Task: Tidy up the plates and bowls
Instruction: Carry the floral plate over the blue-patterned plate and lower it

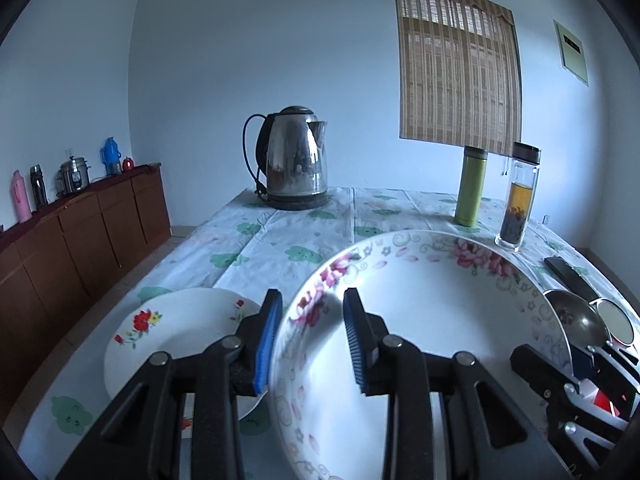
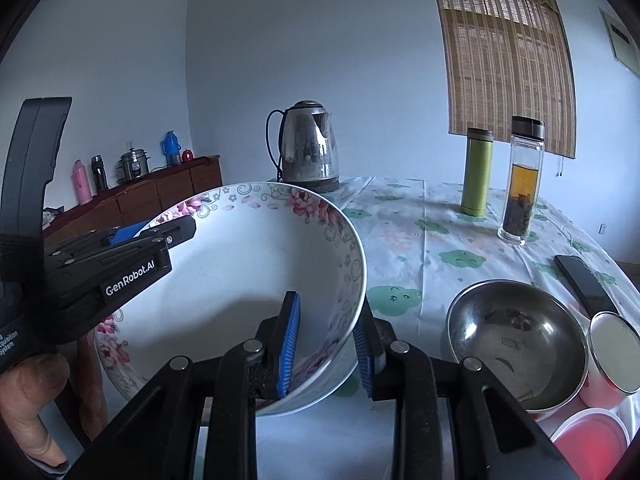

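A large white bowl with pink flowers (image 1: 432,320) is held above the table by both grippers. My left gripper (image 1: 312,340) straddles its left rim, one blue pad inside and one outside. My right gripper (image 2: 328,348) straddles its right rim (image 2: 348,248) the same way. The left gripper also shows at the left of the right wrist view (image 2: 132,248), on the bowl's far rim. A white plate with red flowers (image 1: 172,332) lies on the tablecloth under the left gripper. A steel bowl (image 2: 520,340) sits at the right.
A steel kettle (image 1: 296,160) stands at the back of the table. A green flask (image 1: 472,188) and a glass tea bottle (image 1: 518,200) stand back right. A dark phone (image 2: 584,284), a small tin (image 2: 612,352) and a red-lidded tub (image 2: 588,436) lie right. A wooden sideboard (image 1: 80,236) stands left.
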The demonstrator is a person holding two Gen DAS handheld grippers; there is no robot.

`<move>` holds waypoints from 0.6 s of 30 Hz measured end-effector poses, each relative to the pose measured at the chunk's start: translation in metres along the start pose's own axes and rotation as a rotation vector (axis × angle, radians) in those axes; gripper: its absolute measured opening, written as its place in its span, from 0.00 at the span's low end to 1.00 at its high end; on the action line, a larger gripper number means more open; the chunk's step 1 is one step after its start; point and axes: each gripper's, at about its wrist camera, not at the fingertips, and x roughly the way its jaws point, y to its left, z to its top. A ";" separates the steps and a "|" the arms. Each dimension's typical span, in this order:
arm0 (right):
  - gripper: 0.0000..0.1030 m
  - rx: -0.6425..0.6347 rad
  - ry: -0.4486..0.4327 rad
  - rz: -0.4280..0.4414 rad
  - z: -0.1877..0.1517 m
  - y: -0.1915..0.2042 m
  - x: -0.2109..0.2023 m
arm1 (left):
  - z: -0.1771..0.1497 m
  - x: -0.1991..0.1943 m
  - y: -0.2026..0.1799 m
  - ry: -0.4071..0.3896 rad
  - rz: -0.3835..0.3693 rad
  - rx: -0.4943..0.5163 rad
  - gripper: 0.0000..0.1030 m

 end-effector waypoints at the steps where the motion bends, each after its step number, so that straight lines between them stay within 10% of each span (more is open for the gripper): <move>1: 0.28 0.000 0.002 -0.002 0.000 0.000 0.001 | -0.001 0.003 0.001 0.006 -0.007 -0.004 0.29; 18: 0.28 -0.001 0.063 -0.062 -0.001 0.009 0.017 | -0.004 0.026 0.006 0.026 -0.047 -0.029 0.29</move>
